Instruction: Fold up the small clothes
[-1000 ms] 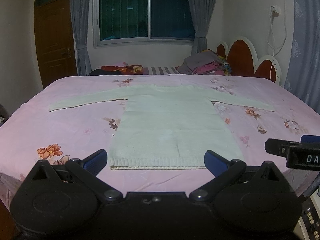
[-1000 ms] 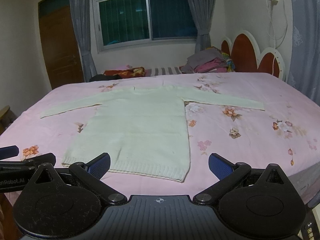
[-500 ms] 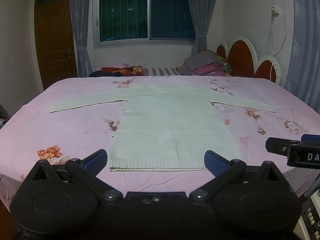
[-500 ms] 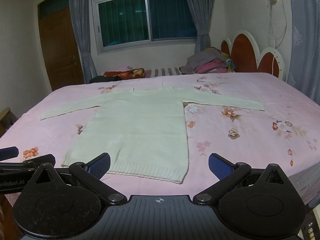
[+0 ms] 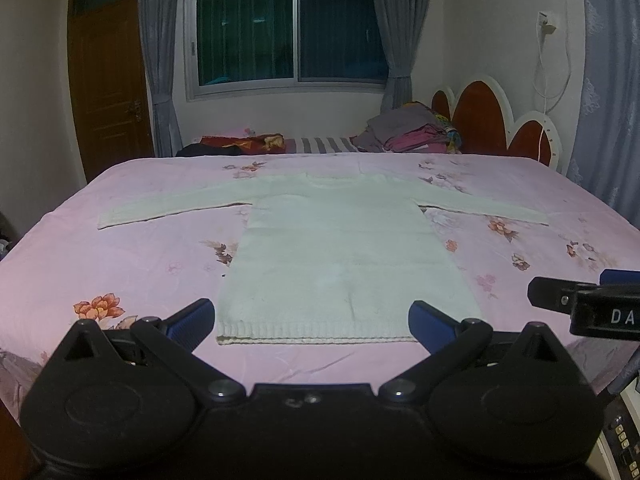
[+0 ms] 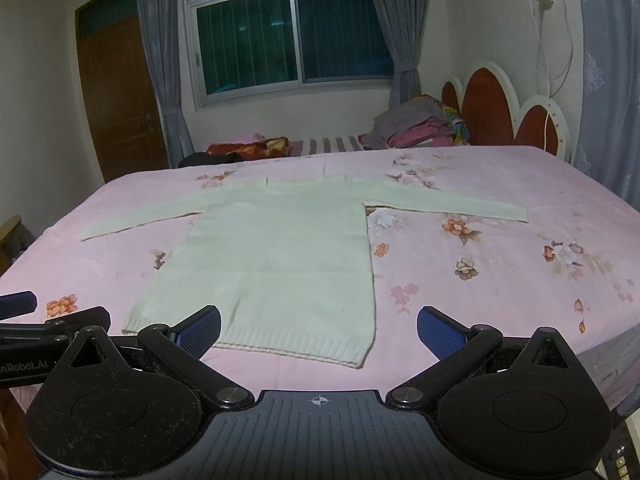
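Note:
A pale cream knitted sweater lies flat on the pink floral bedspread, both sleeves spread out sideways and the ribbed hem toward me. My left gripper hovers open just short of the hem, nothing between its blue pads. My right gripper is open too, its left pad over the hem and its right pad beyond the sweater's right corner. Each gripper shows at the edge of the other's view.
A pile of folded clothes and dark bedding lie at the far side of the bed. A red and white headboard stands at the right. A wooden door, a window and curtains are behind.
Both views have shifted only slightly; the sweater sits a touch lower in the right wrist view. The sweater itself has not moved and both grippers stay open.

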{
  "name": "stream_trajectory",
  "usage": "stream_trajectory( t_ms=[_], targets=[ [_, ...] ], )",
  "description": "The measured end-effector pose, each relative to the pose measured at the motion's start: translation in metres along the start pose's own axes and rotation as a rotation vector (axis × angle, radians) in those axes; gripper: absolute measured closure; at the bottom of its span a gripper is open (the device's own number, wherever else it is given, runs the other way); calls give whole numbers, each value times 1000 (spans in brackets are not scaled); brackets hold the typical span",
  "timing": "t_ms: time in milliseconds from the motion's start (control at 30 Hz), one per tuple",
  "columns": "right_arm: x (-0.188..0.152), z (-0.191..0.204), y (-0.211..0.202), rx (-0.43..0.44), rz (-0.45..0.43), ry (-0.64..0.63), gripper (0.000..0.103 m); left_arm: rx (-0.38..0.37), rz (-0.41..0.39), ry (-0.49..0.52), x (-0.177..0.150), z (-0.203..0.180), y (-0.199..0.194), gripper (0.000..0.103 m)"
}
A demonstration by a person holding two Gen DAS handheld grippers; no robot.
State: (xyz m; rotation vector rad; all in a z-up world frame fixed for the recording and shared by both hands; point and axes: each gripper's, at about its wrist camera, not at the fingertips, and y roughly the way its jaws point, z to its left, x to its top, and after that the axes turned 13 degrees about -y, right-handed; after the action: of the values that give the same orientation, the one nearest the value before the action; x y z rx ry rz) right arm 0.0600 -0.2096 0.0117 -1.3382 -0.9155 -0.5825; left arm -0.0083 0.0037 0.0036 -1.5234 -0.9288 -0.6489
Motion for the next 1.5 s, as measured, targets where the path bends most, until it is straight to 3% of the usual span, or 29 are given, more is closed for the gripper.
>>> stream_trajectory(
  t_ms=[1000,1233,1333,1500],
  targets=[
    [-4,-18,2,15,-15,35,0,-2,2,-26,9,1,11,0],
    [4,-53,28,-26,-15,107,0,-82,54,-31,28,4,49,0],
    [11,-72,44,-29,-13,162,0,-126,108,-11,36,-2,82,0],
    [31,-105,83,-58,-4,222,0,-193,155,-77,60,0,145,0]
  ],
)
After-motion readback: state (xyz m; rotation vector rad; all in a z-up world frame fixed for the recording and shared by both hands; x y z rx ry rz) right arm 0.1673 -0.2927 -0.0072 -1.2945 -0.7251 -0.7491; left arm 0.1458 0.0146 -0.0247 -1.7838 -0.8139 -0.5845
